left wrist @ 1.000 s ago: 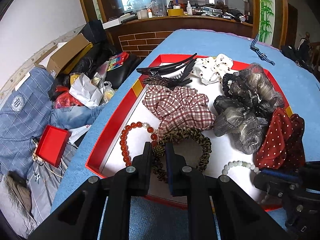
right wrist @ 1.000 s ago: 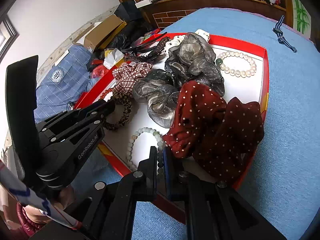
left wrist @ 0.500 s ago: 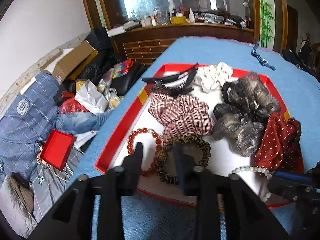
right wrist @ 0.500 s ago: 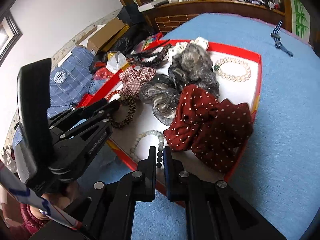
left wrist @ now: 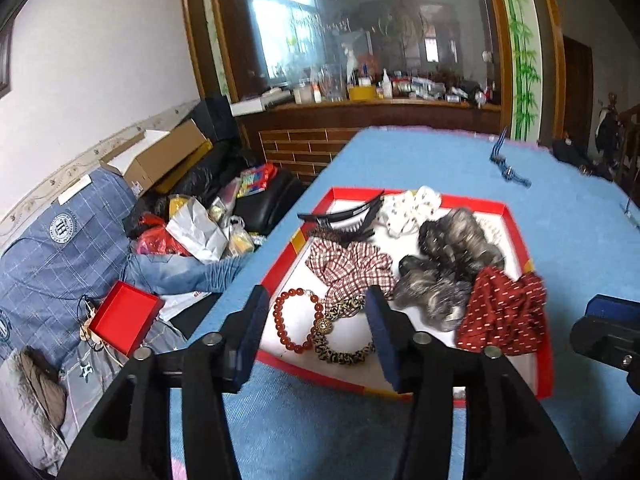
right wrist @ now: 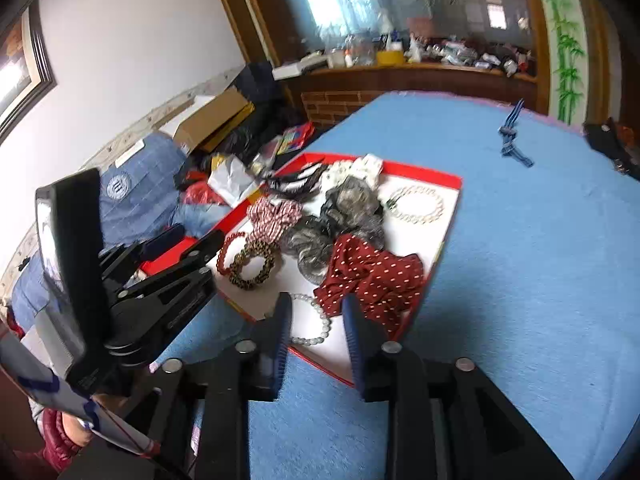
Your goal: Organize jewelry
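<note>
Your left gripper (left wrist: 316, 316) hangs above the near edge of the red tray (left wrist: 516, 216) with its jaws parted; they have just been opening, and nothing sits between the pads. Seen through the gap, the red bead bracelet (left wrist: 286, 320) and the leopard-print scrunchie (left wrist: 340, 344) lie flat on the tray's white floor, touching each other.

Your right gripper (right wrist: 316, 324) is also parted, more narrowly, and its jaws have just been opening too. The pale bead bracelet (right wrist: 316, 332) lies on the tray below and between the fingers, not pinched by them.

The rest of the jewelry stays in the tray: the plaid scrunchie (left wrist: 352, 268) just behind the leopard one, the grey organza scrunchies (left wrist: 444, 268) in the middle, the dark red dotted scrunchie (left wrist: 504, 312) at the near right, the white dotted scrunchie (left wrist: 412, 208) and black hair clips (left wrist: 344, 220) at the far end, and a pearl bracelet (right wrist: 416, 208) in the far right corner.

You can read no lettering; the round crest on the blue checked cloth (left wrist: 60, 240) and the print on the left gripper's arm are too blurred.

The tray sits near the left edge of the blue table (right wrist: 540, 260), which drops off to cluttered bags and a cardboard box (left wrist: 172, 156). To the right and beyond, the cloth is open except for a blue ribbon tie (right wrist: 512, 140).
</note>
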Demonstrator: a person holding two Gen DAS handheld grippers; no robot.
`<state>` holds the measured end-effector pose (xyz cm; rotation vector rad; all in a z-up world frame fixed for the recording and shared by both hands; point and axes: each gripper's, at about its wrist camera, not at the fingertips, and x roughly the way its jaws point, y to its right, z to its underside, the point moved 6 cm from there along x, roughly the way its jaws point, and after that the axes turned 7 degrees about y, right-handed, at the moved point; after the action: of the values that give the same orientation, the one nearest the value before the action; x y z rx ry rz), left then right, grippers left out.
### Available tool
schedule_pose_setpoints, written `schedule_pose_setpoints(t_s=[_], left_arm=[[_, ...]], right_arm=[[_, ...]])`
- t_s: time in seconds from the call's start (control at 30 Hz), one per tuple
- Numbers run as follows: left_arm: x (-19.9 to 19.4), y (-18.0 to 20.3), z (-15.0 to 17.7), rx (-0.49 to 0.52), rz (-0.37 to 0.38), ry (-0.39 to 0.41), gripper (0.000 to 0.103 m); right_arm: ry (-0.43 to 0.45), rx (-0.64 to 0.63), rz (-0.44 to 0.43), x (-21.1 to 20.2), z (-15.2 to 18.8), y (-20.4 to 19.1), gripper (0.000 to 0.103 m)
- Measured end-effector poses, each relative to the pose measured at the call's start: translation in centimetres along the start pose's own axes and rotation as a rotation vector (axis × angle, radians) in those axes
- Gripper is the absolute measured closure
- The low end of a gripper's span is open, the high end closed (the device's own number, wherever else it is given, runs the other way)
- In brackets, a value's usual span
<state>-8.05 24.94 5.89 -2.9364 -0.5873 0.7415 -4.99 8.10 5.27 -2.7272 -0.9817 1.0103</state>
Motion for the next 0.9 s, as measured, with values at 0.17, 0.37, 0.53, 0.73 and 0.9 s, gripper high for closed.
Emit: schedule_pose_setpoints(t_s=[0.17,0.37,0.53,0.73,0.9], left_arm=[[-3.6,-0.5,-0.2,-0.024,-0.016,0.065,0.038],[-6.9,-0.4,1.2,-0.015,-0.020,0.093,0.037],[-8.4,-0.6,2.3,-0.014,-0.017,0.096,0.037],[-10.1,-1.3,3.0,-0.036,-0.013,0.111,0.037],[-11.0,-1.7,3.3,-0.061,-0.006,0.121,0.028]], right_arm=[[0.051,-0.022,0.030,-2.6,0.6,-0.7,0.063],[0.065,-0.040,0.030,-4.4,3.0,-2.1,0.056],[0.061,-0.045,0.036,-5.3,4.4,-2.9,0.056],[0.084,-0.052,0.059,-7.1,4.9,-3.5,0.056],[0.096,-0.059,0.079,-8.2,5.4,-4.0,0.049]])
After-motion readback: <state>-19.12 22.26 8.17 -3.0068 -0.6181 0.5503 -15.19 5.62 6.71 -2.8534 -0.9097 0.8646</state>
